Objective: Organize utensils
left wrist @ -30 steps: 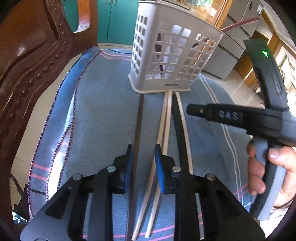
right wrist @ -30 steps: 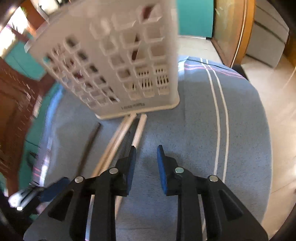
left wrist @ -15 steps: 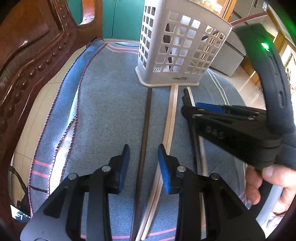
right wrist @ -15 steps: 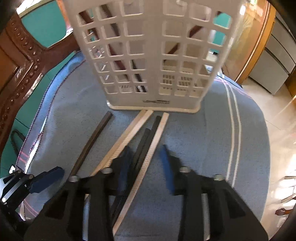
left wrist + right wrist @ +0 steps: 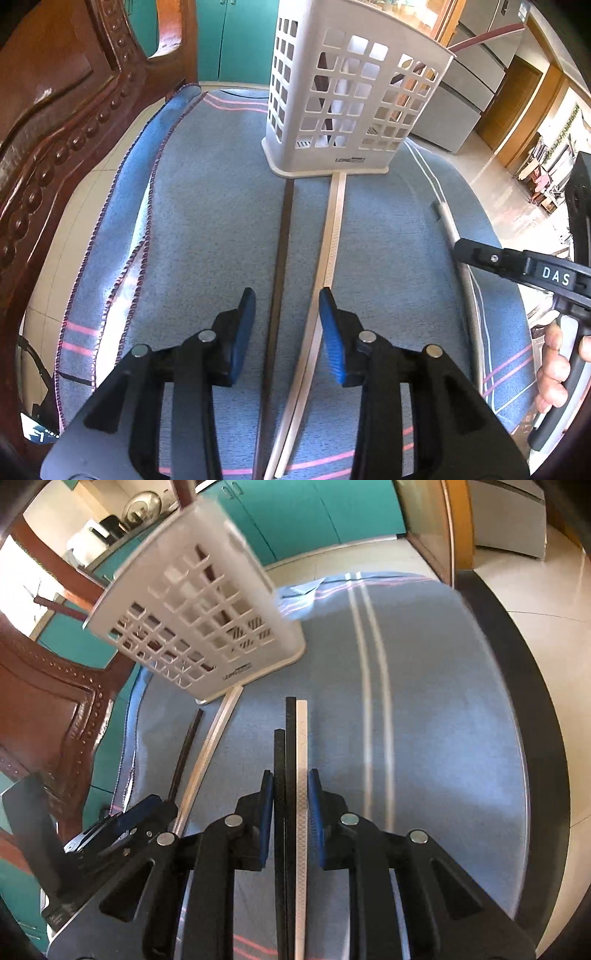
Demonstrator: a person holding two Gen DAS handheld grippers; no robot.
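Two chopsticks lie on the blue cloth (image 5: 192,229) under our left gripper (image 5: 287,332), whose jaws are spread and hold nothing: a dark chopstick (image 5: 281,258) on the left, a pale chopstick (image 5: 332,243) just right of it, both reaching the white basket (image 5: 354,92) at the far end. Our right gripper (image 5: 291,812) is clenched on three chopsticks (image 5: 293,775), two black and one pale, lifted above the cloth.

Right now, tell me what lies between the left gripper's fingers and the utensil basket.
In the left wrist view, the dark chopstick and the pale chopstick run over the blue cloth from the open left gripper to the utensil basket.
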